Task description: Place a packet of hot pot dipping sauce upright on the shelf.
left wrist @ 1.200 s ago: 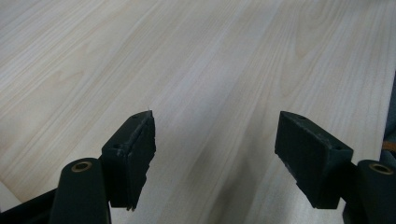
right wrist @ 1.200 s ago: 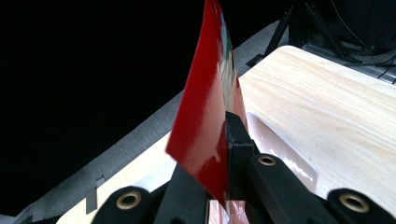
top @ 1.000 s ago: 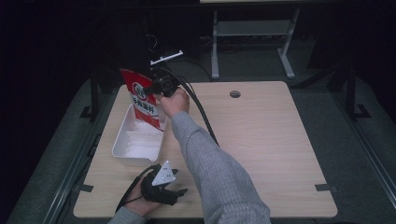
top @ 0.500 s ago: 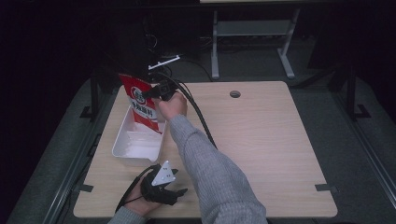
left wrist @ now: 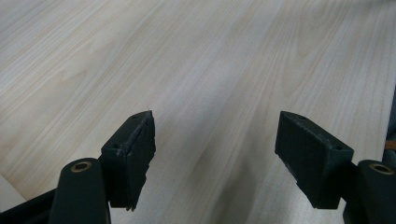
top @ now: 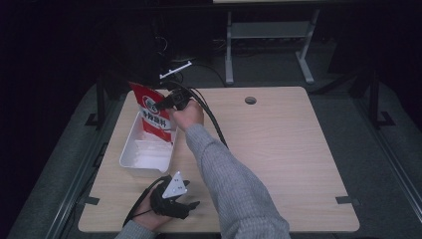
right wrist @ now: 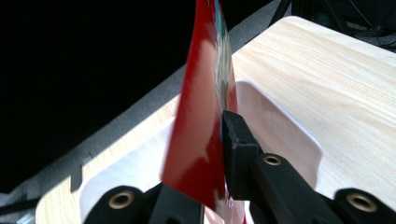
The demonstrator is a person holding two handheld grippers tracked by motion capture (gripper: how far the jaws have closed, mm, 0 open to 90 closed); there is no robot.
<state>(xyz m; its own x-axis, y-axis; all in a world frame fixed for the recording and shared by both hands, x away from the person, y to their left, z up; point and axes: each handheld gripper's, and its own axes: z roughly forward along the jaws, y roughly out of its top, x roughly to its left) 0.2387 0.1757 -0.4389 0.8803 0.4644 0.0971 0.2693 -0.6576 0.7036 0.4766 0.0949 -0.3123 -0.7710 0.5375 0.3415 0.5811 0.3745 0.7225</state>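
A red pouch (top: pixel 154 117) with a white label stands tilted over the far end of a white tray (top: pixel 132 159). My right gripper (top: pixel 166 103) grips its upper edge from the right. In the right gripper view the red pouch (right wrist: pixel 201 116) sits between the jaws of the right gripper (right wrist: pixel 210 140). One pad lies against it and the other is hidden behind it. These jaws have just been opening a little, with the pouch still between them. My left gripper (top: pixel 191 204) rests near the table's front edge. In its own view the left gripper (left wrist: pixel 215 144) is open over bare wood.
The tray's white wall (right wrist: pixel 280 126) curves below the pouch. A black cable (top: pixel 214 124) trails from the right gripper across the table. A round hole (top: pixel 250 100) lies near the far edge. The table's left edge (top: pixel 107 149) runs close beside the tray.
The red pouch and the right gripper have sunk slightly toward the tray. The left gripper has stayed put.
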